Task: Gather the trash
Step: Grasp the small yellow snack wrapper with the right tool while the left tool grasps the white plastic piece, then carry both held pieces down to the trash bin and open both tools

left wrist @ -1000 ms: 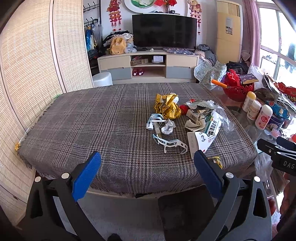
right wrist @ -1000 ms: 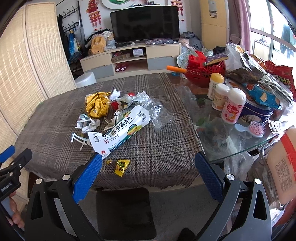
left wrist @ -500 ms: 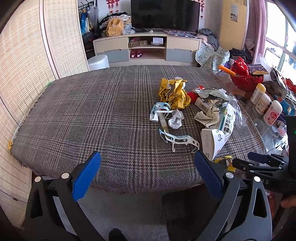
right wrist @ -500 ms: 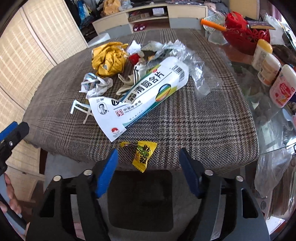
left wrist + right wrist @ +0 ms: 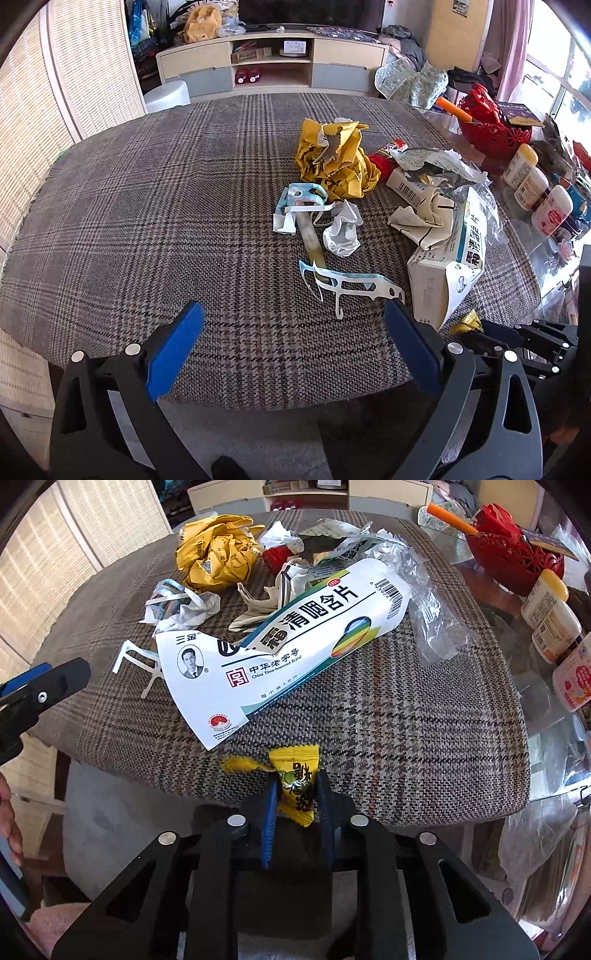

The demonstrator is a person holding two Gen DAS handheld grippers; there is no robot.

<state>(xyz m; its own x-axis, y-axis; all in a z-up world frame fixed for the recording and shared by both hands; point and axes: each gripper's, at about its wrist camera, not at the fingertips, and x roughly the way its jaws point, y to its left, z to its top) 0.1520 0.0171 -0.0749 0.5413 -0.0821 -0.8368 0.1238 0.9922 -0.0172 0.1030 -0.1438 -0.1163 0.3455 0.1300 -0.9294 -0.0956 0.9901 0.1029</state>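
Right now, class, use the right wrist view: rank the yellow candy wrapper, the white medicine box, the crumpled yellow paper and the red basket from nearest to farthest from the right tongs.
1. Yellow candy wrapper: pinched in the right tongs at the cloth's near edge.
2. White medicine box: mid-table, just beyond.
3. Crumpled yellow paper: far left.
4. Red basket: far right, on the glass.

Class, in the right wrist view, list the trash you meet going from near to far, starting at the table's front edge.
Yellow candy wrapper clamped in the right hand-held gripper → torn white lozenge box → beige crumpled paper → crumpled yellow bag.
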